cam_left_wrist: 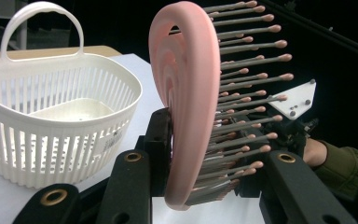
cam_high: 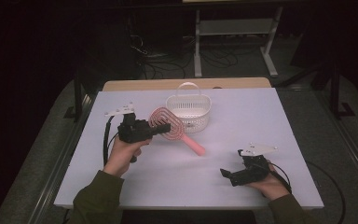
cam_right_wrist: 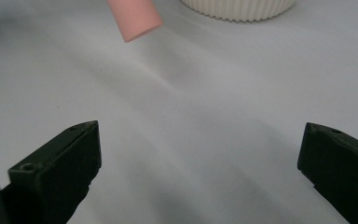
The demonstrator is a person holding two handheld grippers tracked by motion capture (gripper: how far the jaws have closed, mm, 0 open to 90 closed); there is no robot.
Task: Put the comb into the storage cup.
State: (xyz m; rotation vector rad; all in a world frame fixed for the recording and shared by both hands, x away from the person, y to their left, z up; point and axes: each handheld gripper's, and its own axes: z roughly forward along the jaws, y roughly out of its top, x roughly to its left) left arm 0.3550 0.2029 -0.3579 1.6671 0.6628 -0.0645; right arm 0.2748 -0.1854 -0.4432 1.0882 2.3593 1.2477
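Pink hairbrush (cam_high: 170, 127) in left gripper (cam_high: 161, 128)

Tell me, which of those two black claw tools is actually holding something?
The left gripper: its jaws clamp the pink hairbrush by the head. The right gripper hangs open above the table.

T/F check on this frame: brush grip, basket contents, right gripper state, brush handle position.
1. The left gripper is shut on the brush head. True.
2. The brush lies inside the basket. False: it is outside, in front of the basket, held by the left gripper.
3. The right gripper is open with nothing between its jaws. True.
4. The right gripper grips the brush handle. False: the handle end lies ahead of it, apart from the jaws.
5. The basket is full. False: it looks empty in the left gripper view.
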